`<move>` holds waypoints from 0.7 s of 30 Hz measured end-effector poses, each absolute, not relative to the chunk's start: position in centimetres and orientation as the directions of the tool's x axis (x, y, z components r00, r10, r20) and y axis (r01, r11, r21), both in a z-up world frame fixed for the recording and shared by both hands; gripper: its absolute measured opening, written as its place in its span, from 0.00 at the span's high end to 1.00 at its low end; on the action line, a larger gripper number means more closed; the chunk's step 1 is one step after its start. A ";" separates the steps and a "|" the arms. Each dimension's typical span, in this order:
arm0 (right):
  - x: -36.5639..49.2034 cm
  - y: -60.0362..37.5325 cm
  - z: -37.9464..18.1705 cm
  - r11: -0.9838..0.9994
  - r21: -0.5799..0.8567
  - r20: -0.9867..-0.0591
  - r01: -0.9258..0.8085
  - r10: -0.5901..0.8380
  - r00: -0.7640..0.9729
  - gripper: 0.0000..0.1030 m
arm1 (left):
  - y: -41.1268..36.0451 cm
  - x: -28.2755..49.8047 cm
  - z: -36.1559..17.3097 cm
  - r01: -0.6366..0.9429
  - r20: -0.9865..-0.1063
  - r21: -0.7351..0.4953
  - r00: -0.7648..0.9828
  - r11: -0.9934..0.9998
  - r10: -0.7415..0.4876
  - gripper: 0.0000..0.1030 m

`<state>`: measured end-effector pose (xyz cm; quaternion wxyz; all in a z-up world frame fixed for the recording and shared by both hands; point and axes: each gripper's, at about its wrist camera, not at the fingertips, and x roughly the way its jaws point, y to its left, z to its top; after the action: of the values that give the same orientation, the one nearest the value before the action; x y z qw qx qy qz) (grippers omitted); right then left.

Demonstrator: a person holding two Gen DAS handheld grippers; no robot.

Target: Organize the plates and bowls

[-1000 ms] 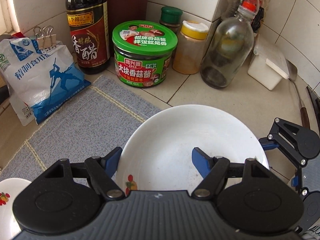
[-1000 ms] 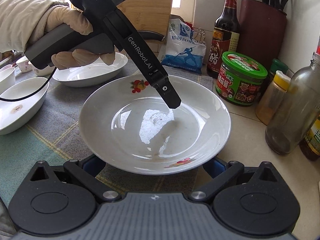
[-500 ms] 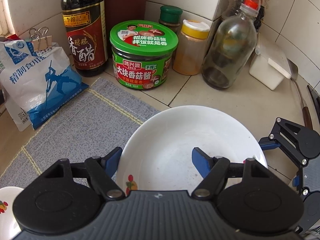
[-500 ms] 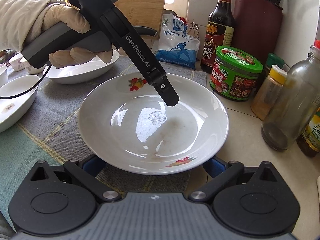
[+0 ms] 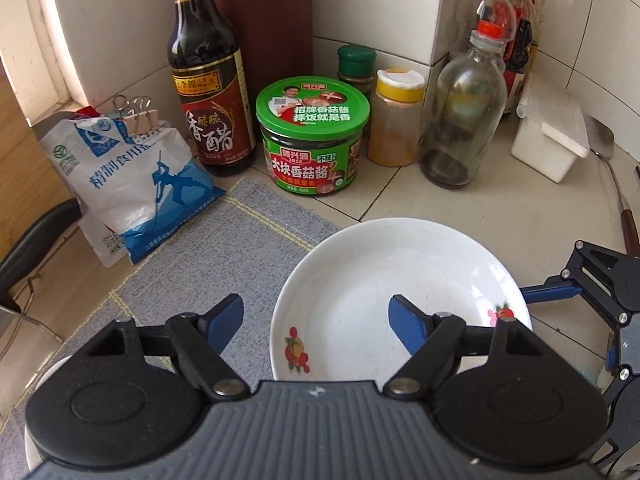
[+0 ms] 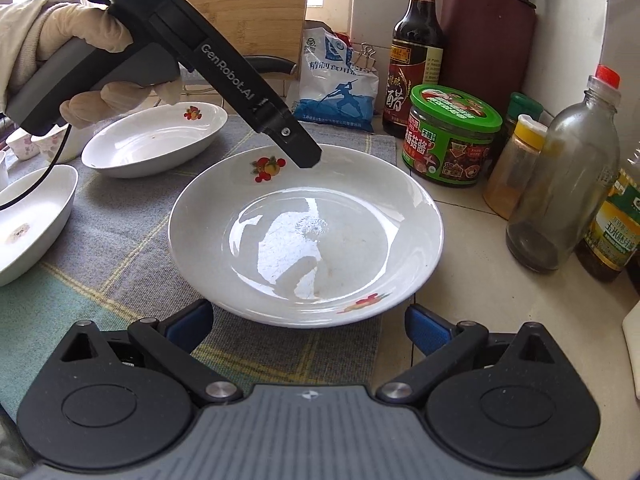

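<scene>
Plate (image 6: 306,236), white with fruit prints, sits low centre of the right wrist view, half on the grey mat (image 6: 120,248), half on the tiled counter (image 6: 472,240). Right gripper (image 6: 308,320) at the bottom edge, blue fingers spread wide either side of the plate's near rim, not pressing it. Left gripper (image 5: 316,316) in its own view hangs over the plate's rim at the opposite side, jaws opening, rim between them, pads clear of it. A gloved hand (image 6: 80,68) holds it, upper left. Farther left, two more white dishes (image 6: 156,140) on the mat. Far back: salt bag (image 5: 132,172), dark vinegar bottle (image 5: 204,80), green-lidded jar (image 5: 312,136), yellow-capped spice jar (image 5: 396,120), clear glass bottle (image 5: 460,108).
</scene>
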<state>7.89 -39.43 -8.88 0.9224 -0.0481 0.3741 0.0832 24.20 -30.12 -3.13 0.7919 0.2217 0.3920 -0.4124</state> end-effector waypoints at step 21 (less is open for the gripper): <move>2.2 -31.4 -4.6 0.970 -0.069 -0.646 -0.234 0.135 0.751 0.00 | -18.9 15.2 0.8 0.743 -0.753 -0.017 0.431 0.669 -0.498 0.21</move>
<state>2.23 -31.44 -4.60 0.9329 -0.0727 0.3385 0.0989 15.23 -18.90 0.80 0.8305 0.1610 0.3808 -0.3733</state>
